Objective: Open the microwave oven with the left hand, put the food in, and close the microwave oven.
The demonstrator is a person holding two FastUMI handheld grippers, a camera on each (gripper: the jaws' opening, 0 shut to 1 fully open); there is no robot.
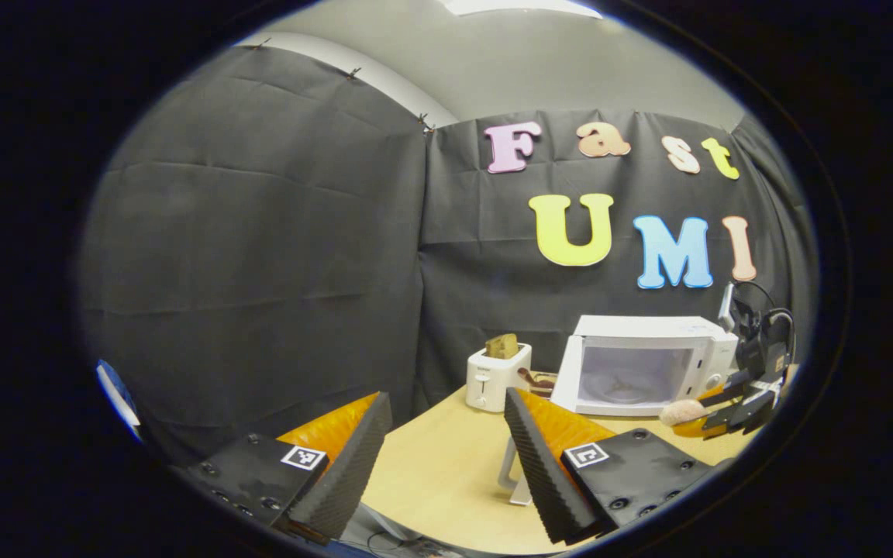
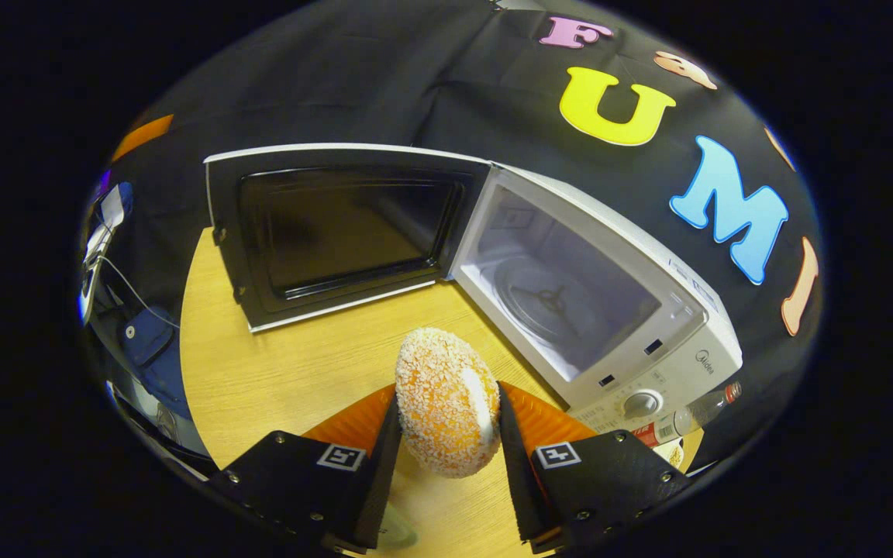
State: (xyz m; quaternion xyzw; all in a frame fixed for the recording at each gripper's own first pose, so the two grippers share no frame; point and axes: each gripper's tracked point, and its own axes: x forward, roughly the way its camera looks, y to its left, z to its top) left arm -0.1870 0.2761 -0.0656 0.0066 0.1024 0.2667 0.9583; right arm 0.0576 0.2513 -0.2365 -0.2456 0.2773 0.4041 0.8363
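The white microwave stands on the wooden table with its door swung wide to the left; the cavity holds a bare glass turntable. My right gripper is shut on a crumb-coated orange doughnut, held on edge above the table in front of the cavity. In the left gripper view the microwave sits far off at the right, with the right gripper and the doughnut before it. My left gripper is open and holds nothing, back over the table's near edge.
A white toaster with a slice of bread in it stands left of the microwave, a small dish behind it. A white stand sits on the table near my left fingers. A bottle lies right of the microwave.
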